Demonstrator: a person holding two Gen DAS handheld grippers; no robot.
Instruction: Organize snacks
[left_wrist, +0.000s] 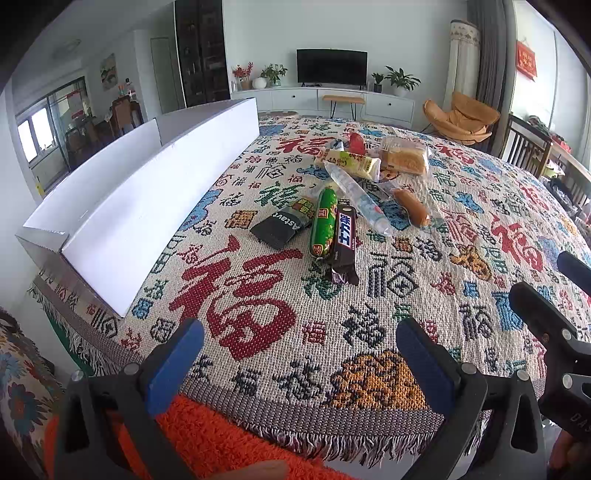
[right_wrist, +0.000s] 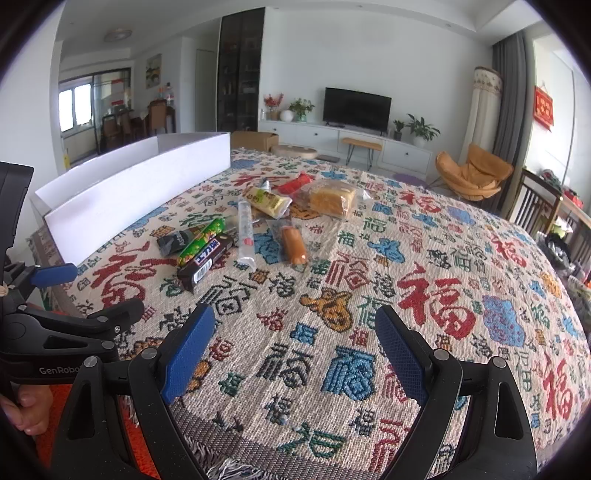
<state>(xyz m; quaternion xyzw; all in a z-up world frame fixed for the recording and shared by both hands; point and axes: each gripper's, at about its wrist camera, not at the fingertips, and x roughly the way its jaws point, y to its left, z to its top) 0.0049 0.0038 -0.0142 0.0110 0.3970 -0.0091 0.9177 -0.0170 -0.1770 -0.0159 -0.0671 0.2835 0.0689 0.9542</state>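
A pile of snacks lies mid-table on a patterned cloth: a brown chocolate bar (left_wrist: 343, 242) (right_wrist: 207, 260), a green sausage stick (left_wrist: 323, 221) (right_wrist: 201, 240), a black packet (left_wrist: 282, 227) (right_wrist: 175, 240), a clear tube (left_wrist: 358, 197) (right_wrist: 245, 230), an orange sausage (left_wrist: 412, 206) (right_wrist: 293, 245), a wrapped cake (left_wrist: 404, 155) (right_wrist: 332, 199), a yellow-green packet (left_wrist: 349, 162) (right_wrist: 267, 201) and a red item (left_wrist: 356, 142) (right_wrist: 295, 182). A long white box (left_wrist: 140, 195) (right_wrist: 129, 195) stands at the left. My left gripper (left_wrist: 299, 354) and right gripper (right_wrist: 295, 347) are open and empty, near the front edge.
The cloth (left_wrist: 443, 295) hangs over the table's front edge with a fringe. An orange fuzzy surface (left_wrist: 221, 435) lies below it. Chairs (left_wrist: 524, 144) stand at the far right. The left gripper also shows at the right wrist view's left edge (right_wrist: 55, 295).
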